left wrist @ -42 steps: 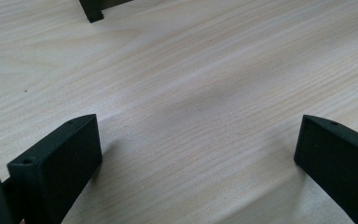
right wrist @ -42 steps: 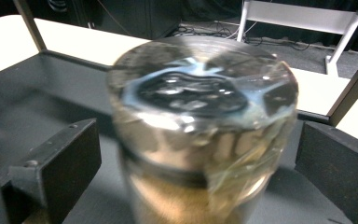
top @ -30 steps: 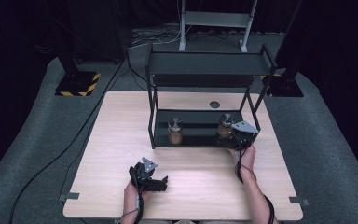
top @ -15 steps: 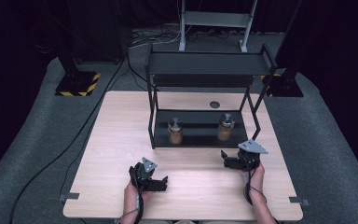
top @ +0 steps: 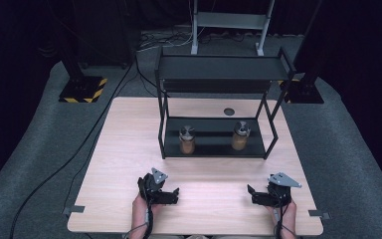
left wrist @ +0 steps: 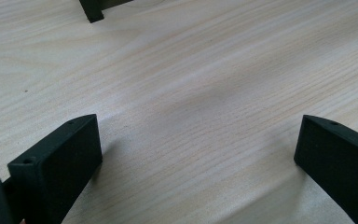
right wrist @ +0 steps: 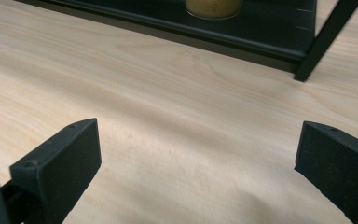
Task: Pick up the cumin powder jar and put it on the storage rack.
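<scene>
A black two-tier metal rack stands at the back of the wooden table. Two brown jars with dark lids rest on its lower shelf, one at the left and one at the right. My left gripper lies near the table's front edge, open with nothing between its jaws. My right gripper sits at the front right, also open and empty. The right gripper view catches the base of a jar on the rack's lower shelf.
A round dark grommet is set in the table behind the rack. A rack foot shows at the top of the left gripper view. Beyond the table are a striped floor base, cables and a grey stand.
My right gripper has pulled back from the right jar on the lower shelf to the table's front right and now stands open and empty. The left gripper has stayed in place.
</scene>
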The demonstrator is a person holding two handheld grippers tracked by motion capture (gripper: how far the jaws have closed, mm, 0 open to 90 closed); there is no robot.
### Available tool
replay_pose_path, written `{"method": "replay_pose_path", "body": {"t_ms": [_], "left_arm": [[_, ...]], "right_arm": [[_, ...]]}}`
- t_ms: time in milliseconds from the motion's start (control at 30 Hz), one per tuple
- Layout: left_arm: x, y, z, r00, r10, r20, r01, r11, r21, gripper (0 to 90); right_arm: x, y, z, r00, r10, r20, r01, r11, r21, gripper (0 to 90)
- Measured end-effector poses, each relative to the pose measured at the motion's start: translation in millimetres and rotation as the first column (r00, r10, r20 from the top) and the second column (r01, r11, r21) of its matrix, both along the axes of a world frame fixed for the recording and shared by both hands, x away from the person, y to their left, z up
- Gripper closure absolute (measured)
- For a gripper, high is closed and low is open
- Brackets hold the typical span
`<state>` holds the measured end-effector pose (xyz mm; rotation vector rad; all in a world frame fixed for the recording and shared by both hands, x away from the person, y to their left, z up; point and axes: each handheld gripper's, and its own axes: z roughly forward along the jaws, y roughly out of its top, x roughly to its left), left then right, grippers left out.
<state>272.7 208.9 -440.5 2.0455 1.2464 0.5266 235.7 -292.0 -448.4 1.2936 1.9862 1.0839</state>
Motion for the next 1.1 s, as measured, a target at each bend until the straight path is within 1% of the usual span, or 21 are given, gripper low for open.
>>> {"method": "replay_pose_path", "body": {"t_ms": [67,300,500,700,767,1000,1100], "left_arm": [[-0.1,0.0,-0.1,1.0,0.0,0.001,0.0,1.0,0.001,0.2],[-0.2,0.0,-0.2,1.0,0.0,0.001,0.0,1.0,0.001,0.3],[-0.1,0.0,-0.1,1.0,0.0,0.0,0.0,1.0,0.001,0.2],[-0.1,0.0,-0.1,1.0,0.0,0.0,0.0,1.0,0.0,0.2],[-0.1,0.0,-0.1,1.0,0.0,0.0,0.0,1.0,0.0,0.2],[-0.3,-0.1,-0.2,1.0,0.0,0.001,0.0,1.0,0.001,0.2],[-0.3,-0.1,-0.2,1.0,0.0,0.001,0.0,1.0,0.001,0.3]], "right_arm": [[-2.8,-1.9,1.0,0.9999,0.0,-0.017,0.0,1.0,-0.008,0.0],[-6.1,-4.8,-0.3,0.9998,0.002,-0.018,-0.002,1.0,-0.006,0.0],[-6.8,-10.0,-2.5,0.9999,-0.001,-0.015,0.001,0.9997,0.025,0.0],[-8.7,-3.7,-2.5,0.9999,-0.013,-0.007,0.013,0.9999,-0.002,0.0],[-8.1,-2.4,-1.8,0.9998,-0.014,-0.012,0.014,0.9999,-0.008,0.0],[-8.1,-2.3,-2.2,0.9998,-0.017,-0.009,0.017,0.9998,-0.008,0.0],[-9.1,-0.8,-2.3,0.9998,-0.021,-0.005,0.021,0.9997,-0.014,0.0]]}}
